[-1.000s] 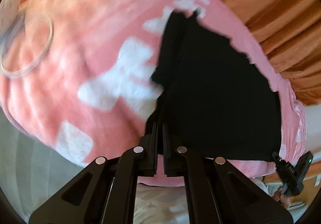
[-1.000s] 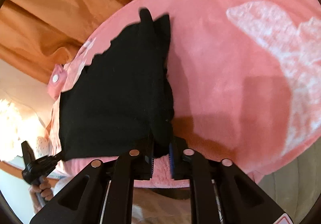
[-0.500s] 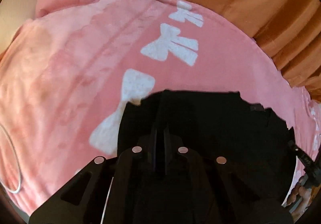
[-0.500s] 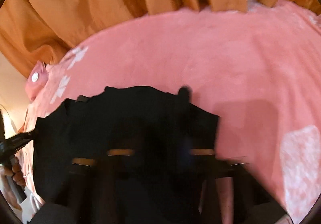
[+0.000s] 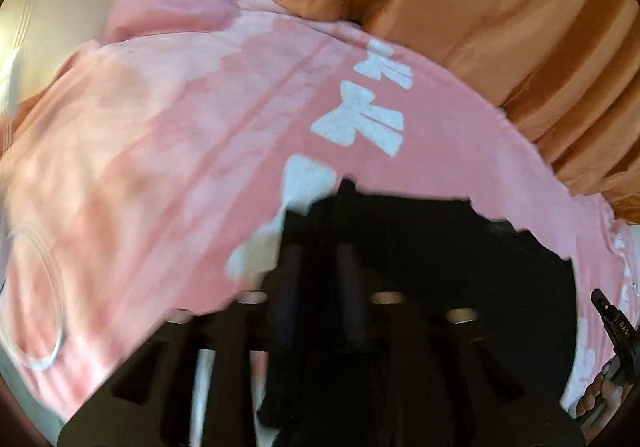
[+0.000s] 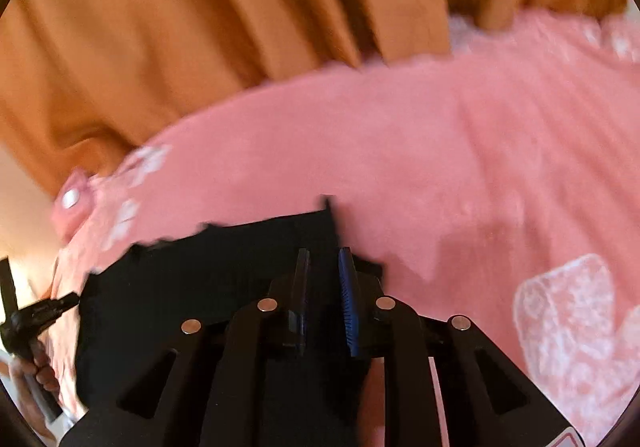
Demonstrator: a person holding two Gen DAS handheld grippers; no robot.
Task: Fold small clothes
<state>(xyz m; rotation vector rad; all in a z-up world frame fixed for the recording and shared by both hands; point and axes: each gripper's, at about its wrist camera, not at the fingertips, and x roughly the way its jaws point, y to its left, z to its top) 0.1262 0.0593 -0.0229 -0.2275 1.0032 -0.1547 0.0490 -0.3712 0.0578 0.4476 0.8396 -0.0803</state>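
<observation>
A black garment (image 5: 460,259) lies flat on a pink blanket (image 5: 180,167) with white bow prints; it fills the lower centre and lower right of the left wrist view and the lower left of the right wrist view (image 6: 192,279). Orange curtains (image 5: 500,7) hang behind the blanket along the top of both views.

The left gripper (image 5: 318,215) sits over the garment's upper left corner. Its jaws are opening, with a clear gap between the 2 fingers; motion blur hides whether any cloth is still between them.

The right gripper (image 6: 325,259) is over the garment's upper right corner. Its jaws are opening too, and the 2 ribbed pads (image 6: 349,303) stand apart, with black cloth seen through the gap below them, not pinched.

Each view catches the other gripper at its edge: the right one at the lower right (image 5: 612,331), the left one at the lower left (image 6: 36,315), each with the fingers (image 6: 40,367) of a hand around its handle.
</observation>
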